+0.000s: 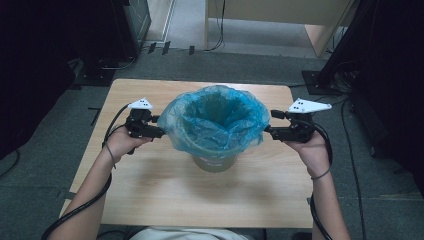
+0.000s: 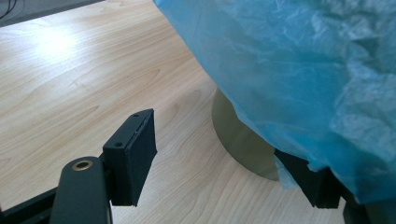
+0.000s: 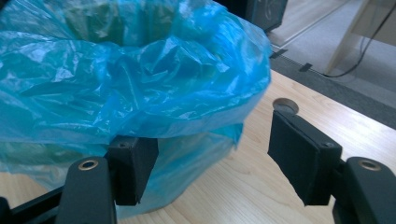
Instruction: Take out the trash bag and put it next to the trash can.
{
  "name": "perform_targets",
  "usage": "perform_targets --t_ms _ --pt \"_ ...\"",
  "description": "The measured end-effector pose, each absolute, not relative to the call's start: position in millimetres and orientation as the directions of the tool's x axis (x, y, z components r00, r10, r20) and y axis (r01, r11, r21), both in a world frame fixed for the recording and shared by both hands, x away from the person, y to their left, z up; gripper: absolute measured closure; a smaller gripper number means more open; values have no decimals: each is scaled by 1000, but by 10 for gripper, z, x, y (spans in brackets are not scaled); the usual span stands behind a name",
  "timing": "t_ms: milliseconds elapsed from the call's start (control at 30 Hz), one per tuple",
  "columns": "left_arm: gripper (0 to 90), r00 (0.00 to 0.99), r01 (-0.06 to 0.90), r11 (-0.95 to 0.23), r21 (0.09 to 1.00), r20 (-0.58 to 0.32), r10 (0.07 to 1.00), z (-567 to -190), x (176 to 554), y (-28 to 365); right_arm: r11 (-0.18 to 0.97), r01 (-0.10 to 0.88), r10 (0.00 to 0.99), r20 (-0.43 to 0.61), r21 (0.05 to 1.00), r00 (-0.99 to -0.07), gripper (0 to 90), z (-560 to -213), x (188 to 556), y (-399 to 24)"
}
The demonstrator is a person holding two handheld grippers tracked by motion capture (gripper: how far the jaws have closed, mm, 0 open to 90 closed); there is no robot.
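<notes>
High view: a small bin (image 1: 215,162) is seen near the middle of the wooden table (image 1: 150,190), lined with a blue plastic bag (image 1: 215,122) whose mouth is folded out over the rim and balloons wider than the bin itself. The left gripper (image 1: 159,131) is held at the bag's left edge and the right gripper (image 1: 270,131) at its right edge, one hand on each.

Left gripper view: the jaws are spread wide; the bag's overhang (image 2: 303,84) is draped over one jaw, the other stands clear above bare table (image 2: 70,84). No pinch is shown.

Right gripper view: the jaws are likewise spread; the film (image 3: 130,84) lies against and over one jaw, the other is apart, and nothing is clamped between them.

Handling, as judged: the bag is thin, very light, soft and crinkly, likely slippery between flat pads, and easily torn or stretched if pulled hard. The bin looks light too and could be dragged or tipped with the bag. A hold is best taken on the loose overhanging hem at opposite sides, with a doubled fold of film gathered between the pads, not a single layer.
</notes>
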State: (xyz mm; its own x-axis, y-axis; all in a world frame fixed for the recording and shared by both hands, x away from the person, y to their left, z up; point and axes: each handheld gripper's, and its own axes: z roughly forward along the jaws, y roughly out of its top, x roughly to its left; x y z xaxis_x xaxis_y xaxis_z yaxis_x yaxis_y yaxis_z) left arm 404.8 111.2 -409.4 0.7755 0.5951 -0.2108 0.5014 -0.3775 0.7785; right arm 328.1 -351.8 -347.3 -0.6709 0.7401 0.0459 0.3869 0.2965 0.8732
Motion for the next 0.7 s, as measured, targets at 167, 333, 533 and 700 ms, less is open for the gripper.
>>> perform_targets --t_ms 167,333,533,700 --pt "288 776 501 -381 777 -209 594 -4102 4051 1113 298 380 721 54 876 -690 340 -3456 3325 -3438" --pt "288 772 508 -375 776 -216 598 -4113 4058 1127 288 376 714 64 881 -697 385 -3432 3361 -3382" --pt "287 767 512 -369 776 -219 603 -4127 4065 1142 288 366 701 65 885 -710 477 -3390 3411 -3300" --pt "287 764 513 -364 778 -219 607 -4137 4072 1160 298 351 694 51 888 -718 665 -3377 3428 -3219"
